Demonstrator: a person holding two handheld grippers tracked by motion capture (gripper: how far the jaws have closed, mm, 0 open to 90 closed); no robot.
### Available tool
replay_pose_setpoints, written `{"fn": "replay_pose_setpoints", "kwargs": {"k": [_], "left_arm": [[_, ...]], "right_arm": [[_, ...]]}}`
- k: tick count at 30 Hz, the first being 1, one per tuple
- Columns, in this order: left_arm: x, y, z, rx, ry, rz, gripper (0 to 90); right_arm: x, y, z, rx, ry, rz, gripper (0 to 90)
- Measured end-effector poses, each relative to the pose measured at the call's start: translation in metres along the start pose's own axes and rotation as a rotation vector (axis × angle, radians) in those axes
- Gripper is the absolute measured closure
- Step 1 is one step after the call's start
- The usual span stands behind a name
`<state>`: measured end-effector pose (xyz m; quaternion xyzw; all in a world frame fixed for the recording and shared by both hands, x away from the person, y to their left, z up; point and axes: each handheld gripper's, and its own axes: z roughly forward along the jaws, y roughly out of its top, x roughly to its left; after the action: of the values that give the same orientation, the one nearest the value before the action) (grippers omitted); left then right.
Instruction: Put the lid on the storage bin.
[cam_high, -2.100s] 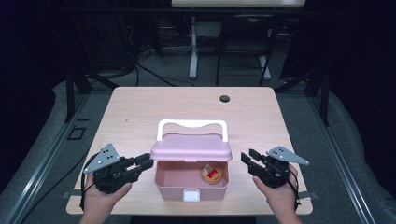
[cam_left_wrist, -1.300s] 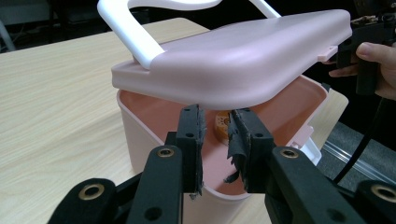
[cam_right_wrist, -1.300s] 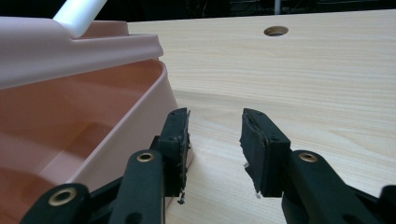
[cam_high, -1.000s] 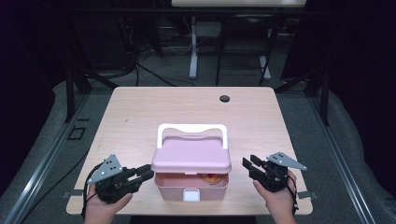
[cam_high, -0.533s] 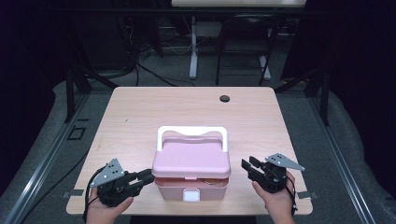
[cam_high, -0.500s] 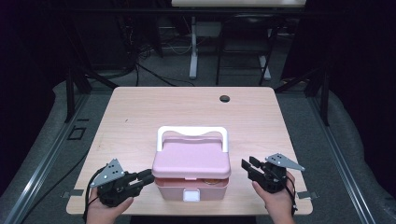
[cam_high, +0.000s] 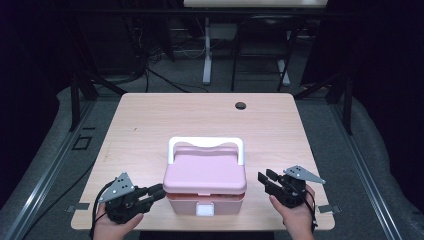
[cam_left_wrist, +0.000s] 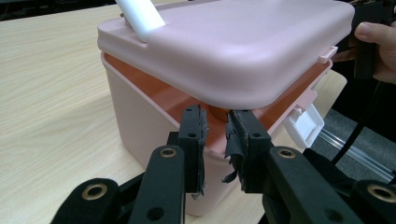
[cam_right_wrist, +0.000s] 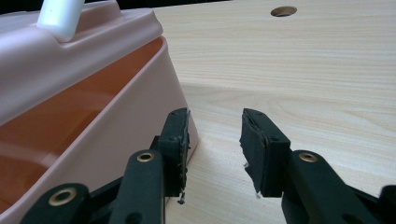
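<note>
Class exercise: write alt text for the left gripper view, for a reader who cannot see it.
A pink lidded box sits on a pale wooden table, its lid lowered but still ajar, showing a gap above the orange interior. The left claw, its jaws slightly apart and gripping nothing, points at the box's near rim below the lid's edge. A white latch hangs at the box's right.

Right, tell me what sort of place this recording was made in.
Probably a lab or recording studio, not a home: a bare wooden table with a cable hole, dark curtains around it, loose cables on the grey floor, and metal stand legs behind.
</note>
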<state>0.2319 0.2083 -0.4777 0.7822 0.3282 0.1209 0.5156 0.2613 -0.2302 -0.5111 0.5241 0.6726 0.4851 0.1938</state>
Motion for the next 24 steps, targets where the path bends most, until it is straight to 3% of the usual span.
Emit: {"fn": "replay_pose_setpoints", "kwargs": {"k": [17, 24], "left_arm": [[0.000, -0.009, -0.005, 0.045, 0.011, 0.016, 74.9], [0.005, -0.011, -0.009, 0.016, 0.019, -0.010, 74.3]], "right_arm": [[-0.003, 0.000, -0.003, -0.018, 0.003, 0.025, 61.6], [-0.005, 0.000, -0.003, -0.015, 0.001, 0.032, 61.6]]}}
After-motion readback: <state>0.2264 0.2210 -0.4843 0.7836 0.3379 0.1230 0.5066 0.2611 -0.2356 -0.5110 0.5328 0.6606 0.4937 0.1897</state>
